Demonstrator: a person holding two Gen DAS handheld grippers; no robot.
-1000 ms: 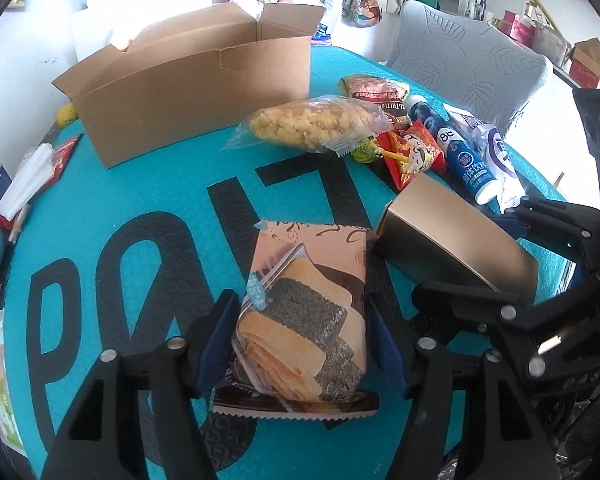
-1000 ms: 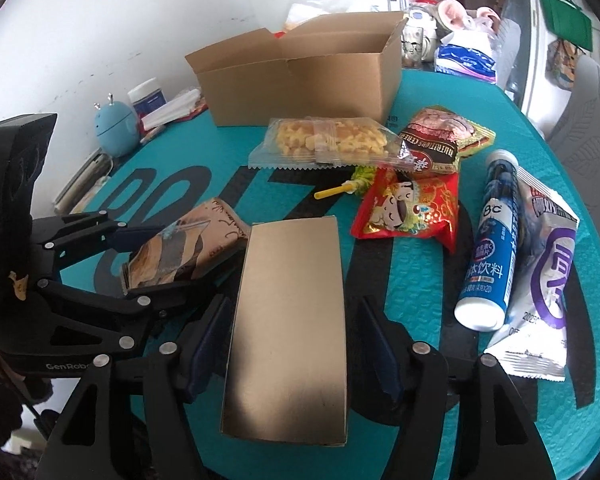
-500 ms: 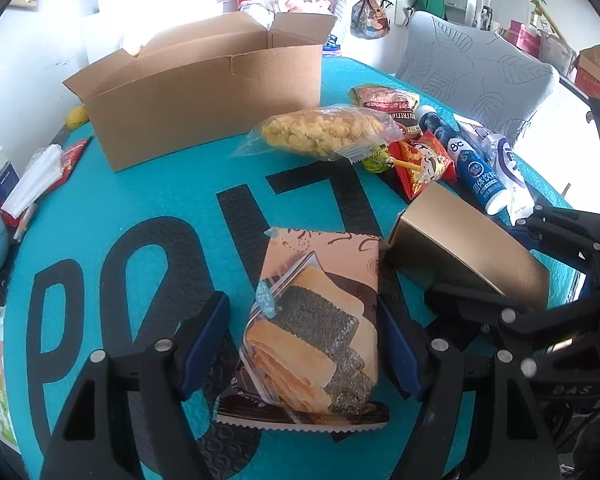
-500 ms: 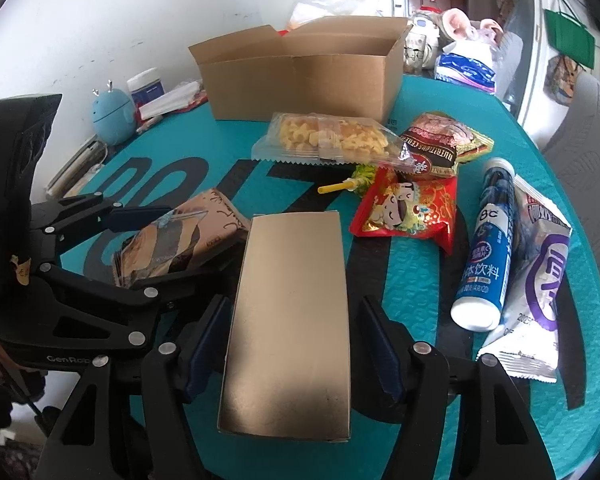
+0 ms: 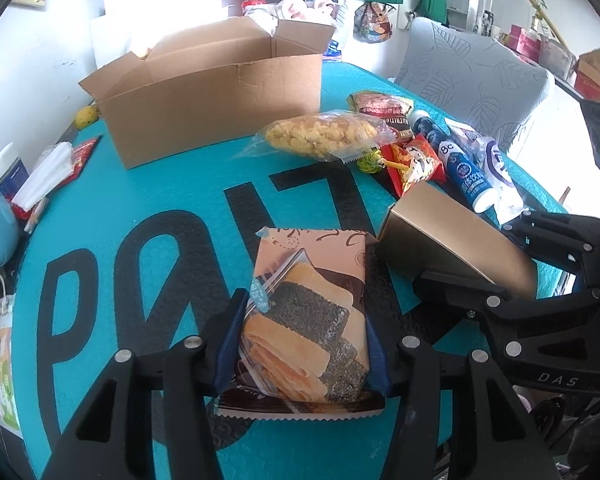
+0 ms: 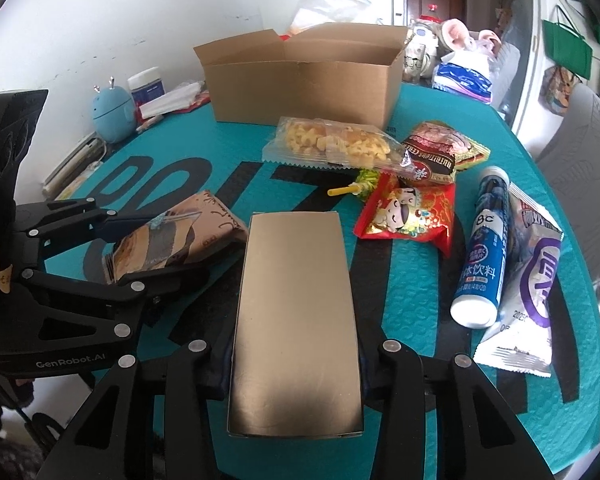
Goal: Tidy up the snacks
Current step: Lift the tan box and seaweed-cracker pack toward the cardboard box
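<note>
My left gripper point(image 5: 304, 340) is shut on a seaweed cracker packet point(image 5: 312, 312) and holds it just above the teal table; the packet also shows in the right wrist view point(image 6: 172, 240). My right gripper point(image 6: 296, 356) is shut on a gold box point(image 6: 296, 320), which shows in the left wrist view point(image 5: 452, 236) to the right of the packet. An open cardboard box point(image 5: 212, 88) stands at the back of the table, also in the right wrist view point(image 6: 308, 76).
A yellow puff bag point(image 6: 332, 144), a brown cereal packet point(image 6: 440, 152), a red snack packet point(image 6: 412, 216), a lollipop point(image 6: 360, 184), a blue tube point(image 6: 484, 252) and a white sachet point(image 6: 528, 284) lie on the table's right side. A blue gadget point(image 6: 112, 112) and tissues point(image 6: 168, 100) sit at the left edge.
Both grippers have closed onto their items: the left on the cracker packet, the right on the gold box. Both have lifted slightly.
</note>
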